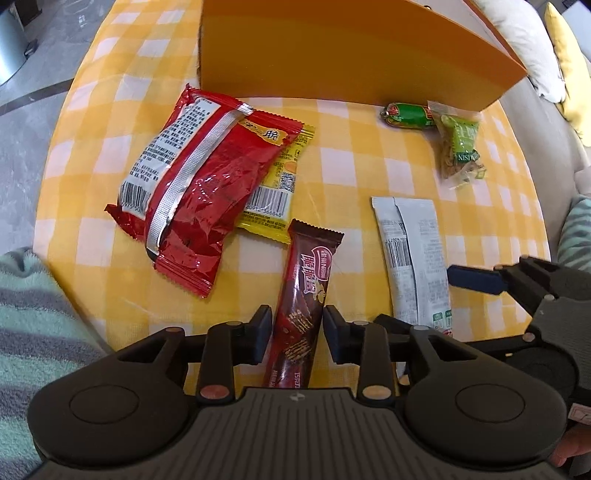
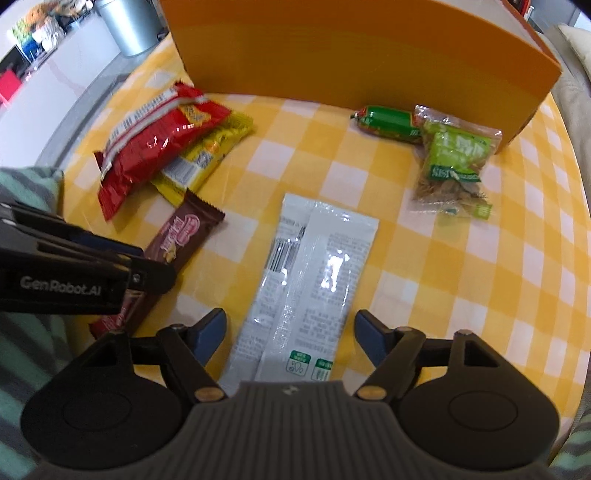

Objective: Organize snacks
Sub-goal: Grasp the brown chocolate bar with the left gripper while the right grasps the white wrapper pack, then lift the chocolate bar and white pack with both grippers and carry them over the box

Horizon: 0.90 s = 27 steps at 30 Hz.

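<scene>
A brown chocolate wafer bar lies on the yellow checked tablecloth. My left gripper straddles its near end, fingers close against both sides. A white-grey sachet lies between the wide-open fingers of my right gripper, untouched. The wafer bar and the left gripper also show in the right wrist view. A red snack bag lies over a yellow packet at the left. A green sausage and a green nut packet lie by the orange box.
The orange box stands at the back of the table and spans most of its width. A striped teal blanket lies at the table's near left edge. A metal bin stands on the floor beyond the table. Cushions lie at the right.
</scene>
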### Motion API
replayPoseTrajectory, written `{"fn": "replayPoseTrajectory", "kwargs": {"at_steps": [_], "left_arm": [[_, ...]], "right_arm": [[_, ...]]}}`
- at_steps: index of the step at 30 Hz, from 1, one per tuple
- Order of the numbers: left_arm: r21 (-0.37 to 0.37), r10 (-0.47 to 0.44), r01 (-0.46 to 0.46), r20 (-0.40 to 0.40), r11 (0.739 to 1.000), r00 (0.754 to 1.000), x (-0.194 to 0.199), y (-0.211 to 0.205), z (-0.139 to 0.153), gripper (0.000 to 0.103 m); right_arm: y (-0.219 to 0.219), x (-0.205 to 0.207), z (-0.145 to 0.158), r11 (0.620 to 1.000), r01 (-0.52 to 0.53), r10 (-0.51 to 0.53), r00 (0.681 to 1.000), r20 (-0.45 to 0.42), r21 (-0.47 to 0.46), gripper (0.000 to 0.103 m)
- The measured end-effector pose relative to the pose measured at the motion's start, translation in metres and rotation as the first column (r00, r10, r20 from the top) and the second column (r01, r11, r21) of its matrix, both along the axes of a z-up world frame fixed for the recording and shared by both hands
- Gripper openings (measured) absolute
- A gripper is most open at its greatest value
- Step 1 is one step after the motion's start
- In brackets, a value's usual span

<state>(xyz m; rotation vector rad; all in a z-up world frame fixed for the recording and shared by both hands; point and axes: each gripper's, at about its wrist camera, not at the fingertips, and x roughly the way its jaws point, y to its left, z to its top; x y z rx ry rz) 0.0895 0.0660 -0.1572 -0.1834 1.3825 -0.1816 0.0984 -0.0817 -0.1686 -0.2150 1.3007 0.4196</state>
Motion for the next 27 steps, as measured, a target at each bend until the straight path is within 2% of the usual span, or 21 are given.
{"fn": "replayPoseTrajectory", "kwargs": {"at_steps": [4,9,11,13,16,19,22,25,27], "left_arm": [[0.024,-0.033,0.033,0.003,0.999,0.999,0.002,-0.008,-0.001,0.043],[0.044,-0.05,0.05,0.001,0.998,0.999,0.003,-0.014,-0.002,0.047],[0.047,-0.049,0.049,-0.002,0.998,0.999,0.004,-0.015,-0.002,0.047],[0.056,-0.056,0.056,-0.002,0.997,0.998,0.003,-0.017,-0.002,0.048],[0.077,-0.063,0.063,-0.002,0.995,0.998,0.003,-0.022,-0.003,0.049],[0.098,-0.065,0.065,-0.001,0.993,0.998,0.003,-0.027,-0.004,0.055],[0.145,-0.079,0.077,0.007,0.986,0.997,0.001,-0.036,-0.006,0.056],[0.183,-0.096,0.092,0.016,0.979,0.995,-0.002,-0.042,-0.006,0.046],[0.196,-0.09,0.085,0.02,0.977,0.996,-0.002,-0.042,-0.007,0.034]], "right_arm": [[0.009,-0.001,-0.002,0.999,-0.027,0.028,0.999,0.021,-0.044,0.075],[0.011,-0.001,-0.001,0.998,-0.034,0.036,0.999,0.031,-0.047,0.065],[0.009,-0.002,0.001,0.998,-0.034,0.035,0.999,0.034,-0.044,0.056],[0.006,-0.002,0.003,0.999,-0.035,0.037,0.999,0.032,-0.039,0.054],[-0.001,-0.002,0.004,0.999,-0.032,0.033,0.999,0.022,-0.032,0.053],[-0.007,-0.001,0.004,0.999,-0.025,0.026,1.0,0.01,-0.034,0.052],[-0.016,-0.001,0.005,0.999,-0.012,0.012,1.0,-0.005,-0.04,0.052],[-0.026,0.0,0.006,0.999,0.009,-0.01,1.0,-0.016,-0.03,0.051],[-0.033,0.0,0.007,0.999,0.022,-0.022,1.0,-0.02,-0.027,0.05]]}}
